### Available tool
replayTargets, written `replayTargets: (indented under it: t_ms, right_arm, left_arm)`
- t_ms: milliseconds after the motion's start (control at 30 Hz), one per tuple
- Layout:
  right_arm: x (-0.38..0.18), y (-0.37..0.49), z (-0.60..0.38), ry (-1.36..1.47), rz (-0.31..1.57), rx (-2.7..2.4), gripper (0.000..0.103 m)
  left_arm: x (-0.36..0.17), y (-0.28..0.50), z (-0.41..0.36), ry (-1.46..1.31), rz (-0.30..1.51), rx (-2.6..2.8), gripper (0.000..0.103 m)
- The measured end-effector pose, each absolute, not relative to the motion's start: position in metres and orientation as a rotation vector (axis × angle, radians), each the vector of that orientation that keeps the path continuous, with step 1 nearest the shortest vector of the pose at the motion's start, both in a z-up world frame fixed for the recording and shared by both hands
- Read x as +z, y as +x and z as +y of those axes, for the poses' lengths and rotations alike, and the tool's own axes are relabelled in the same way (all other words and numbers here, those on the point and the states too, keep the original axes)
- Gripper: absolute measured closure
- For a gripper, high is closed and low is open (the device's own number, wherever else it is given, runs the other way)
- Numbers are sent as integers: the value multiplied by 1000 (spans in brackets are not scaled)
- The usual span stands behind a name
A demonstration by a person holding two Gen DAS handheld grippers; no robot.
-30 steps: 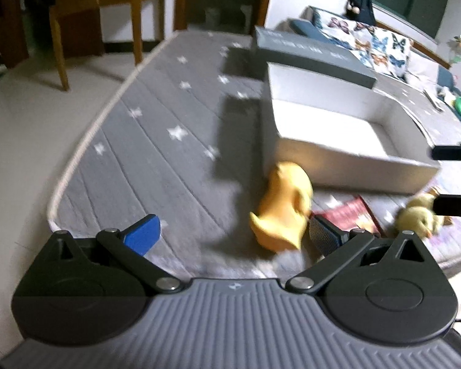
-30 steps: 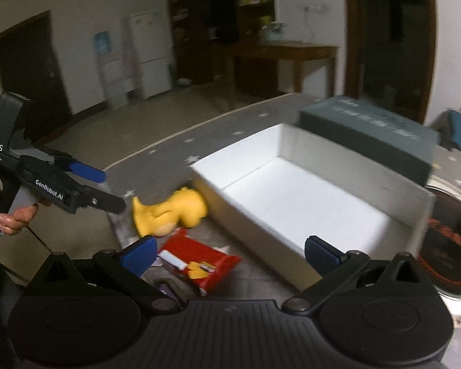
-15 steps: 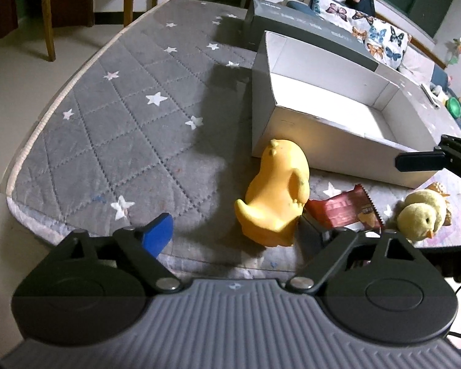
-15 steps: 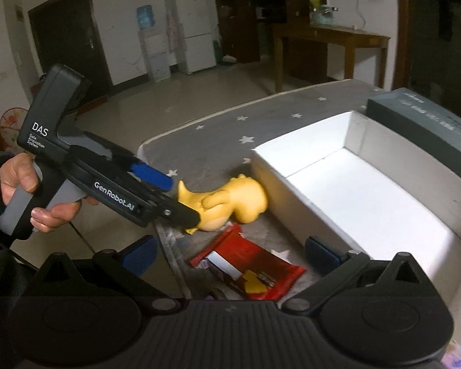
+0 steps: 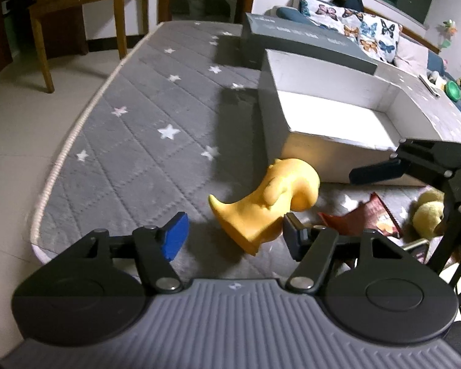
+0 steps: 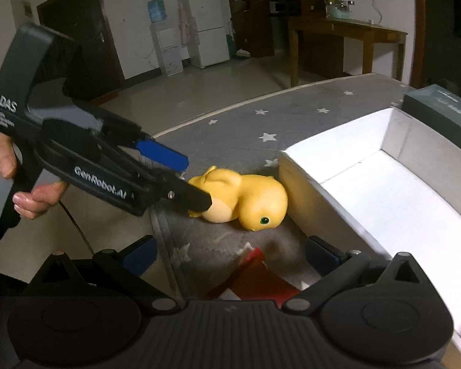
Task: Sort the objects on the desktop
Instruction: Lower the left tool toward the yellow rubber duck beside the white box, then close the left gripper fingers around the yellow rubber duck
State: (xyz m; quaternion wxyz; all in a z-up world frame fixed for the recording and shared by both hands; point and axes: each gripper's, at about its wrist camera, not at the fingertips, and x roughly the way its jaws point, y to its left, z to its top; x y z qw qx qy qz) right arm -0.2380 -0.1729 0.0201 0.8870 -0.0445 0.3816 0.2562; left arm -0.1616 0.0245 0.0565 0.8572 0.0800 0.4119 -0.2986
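Toy duck: yellow toy duck (image 5: 270, 198) lies on its side on the grey star mat (image 5: 144, 129), head just beside the white box (image 5: 332, 117); looks light, smooth, likely squeezable and a bit slippery; best taken across the narrow tail end
Left gripper: left gripper (image 5: 230, 233) spread wide around the tail end; one finger (image 6: 196, 200) seems to touch the duck
Right gripper: right gripper (image 6: 230, 253) spread, empty, over a red snack packet (image 6: 255, 283)
Room: box wall crowds the head side; open mat to the left; mat edge near
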Motion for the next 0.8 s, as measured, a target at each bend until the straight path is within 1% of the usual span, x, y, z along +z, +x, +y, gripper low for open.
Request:
replayTargets:
  t_ms: [233, 267, 400, 600, 800]
  right_arm:
    - [7, -230, -159, -128, 781, 539, 0]
    - [6, -230, -158, -134, 781, 537, 0]
    - [0, -231, -153, -163, 772, 522, 0]
    - [-7, -235, -144, -187, 771, 471, 0]
    - [-10, -240, -138, -175, 777, 431, 0]
  left_arm:
    - [50, -150, 30, 75, 953, -674, 38]
    - [48, -150, 29, 71, 959, -679, 42]
    - [45, -150, 24, 81, 971, -699, 51]
    - [43, -150, 20, 89, 974, -714, 56]
    - [41, -149, 14, 113, 962, -715, 56]
